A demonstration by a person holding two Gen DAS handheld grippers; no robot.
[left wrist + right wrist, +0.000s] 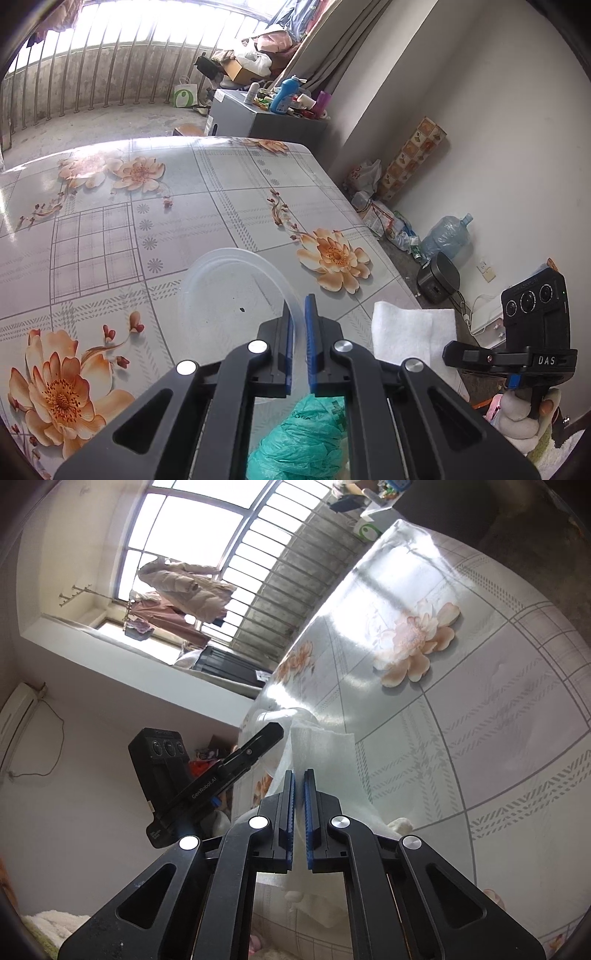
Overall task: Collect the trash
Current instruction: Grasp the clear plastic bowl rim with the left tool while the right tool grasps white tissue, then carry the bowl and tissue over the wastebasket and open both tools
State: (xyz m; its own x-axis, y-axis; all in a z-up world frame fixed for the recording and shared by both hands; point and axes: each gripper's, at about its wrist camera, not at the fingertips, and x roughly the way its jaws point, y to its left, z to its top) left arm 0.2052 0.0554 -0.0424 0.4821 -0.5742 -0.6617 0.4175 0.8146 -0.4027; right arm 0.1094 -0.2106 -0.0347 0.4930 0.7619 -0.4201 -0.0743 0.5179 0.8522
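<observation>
Left hand-held gripper (298,314) pinches clear container (236,284) rim.

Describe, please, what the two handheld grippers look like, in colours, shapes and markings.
Both the left gripper and right gripper have matte black angular linkage arms with round silver pivot pins and blue ribbed pads lining the jaws. Each carries a black camera block with three round lenses; printed lettering reads "DAS" and "GenRobot.AI".

- Left gripper (299,306): black linkage arms, silver round pivots, blue ribbed pads.
- Right gripper (298,779): same build; "DAS" on its black body, white-gloved hand (524,413) below.
</observation>
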